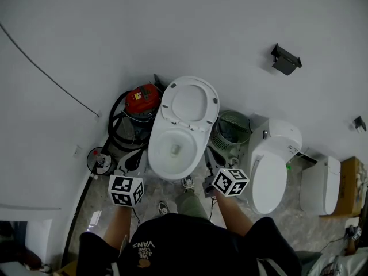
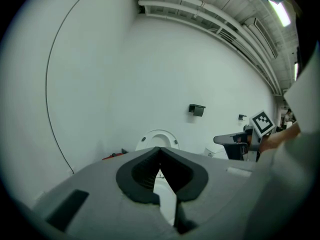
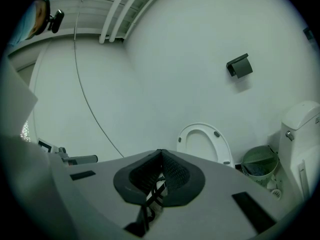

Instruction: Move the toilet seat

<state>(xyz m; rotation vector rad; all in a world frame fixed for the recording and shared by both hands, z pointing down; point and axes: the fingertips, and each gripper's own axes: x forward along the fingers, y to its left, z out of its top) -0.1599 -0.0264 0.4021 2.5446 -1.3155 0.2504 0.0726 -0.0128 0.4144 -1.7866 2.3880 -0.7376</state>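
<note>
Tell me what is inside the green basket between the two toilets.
Inside the green basket something dark and bluish shows, perhaps a bag; it is too small to identify. It covers the basket's bottom, so anything beneath it is hidden.

The tiled floor [image 1: 299, 226] carries a toilet [image 1: 172, 151] at the centre. A red canister [image 1: 142, 99] stands at its upper left, and a green bin [image 1: 232, 130] and a second toilet [image 1: 270, 174] stand to its right.

The person's black shirt [image 1: 190, 241] carries the print "VANS", seen upside down.
</note>
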